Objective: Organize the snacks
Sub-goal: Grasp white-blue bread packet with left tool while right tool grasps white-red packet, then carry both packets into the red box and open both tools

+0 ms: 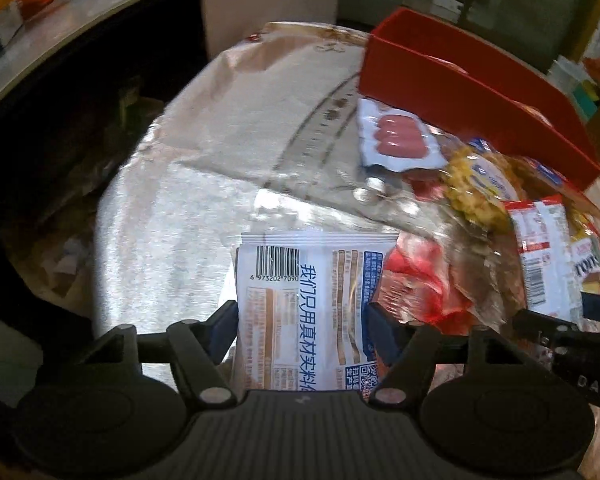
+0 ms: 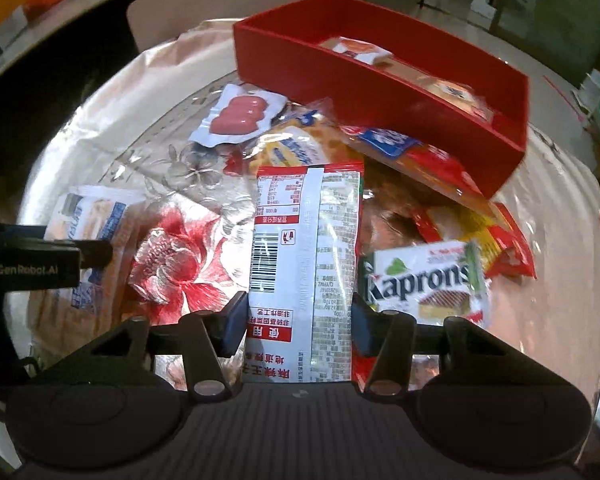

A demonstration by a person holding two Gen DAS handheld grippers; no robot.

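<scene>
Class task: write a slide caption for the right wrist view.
Right gripper clamps a red-and-white snack packet before the red tray.

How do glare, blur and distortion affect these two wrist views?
Left wrist view: strong glare on the shiny table cover, motion blur smearing the snack pile, and fisheye bending of the red bin. Right wrist view: milder glare, sharp print on the held red-and-white packet, with blurred, dark edges.

The tray (image 2: 380, 92) stands at the far side of the bench (image 2: 160, 80), a few packets inside; the sausage pack (image 2: 240, 116) lies just before its left end, the wafer pack (image 2: 424, 280) nearer right
</scene>
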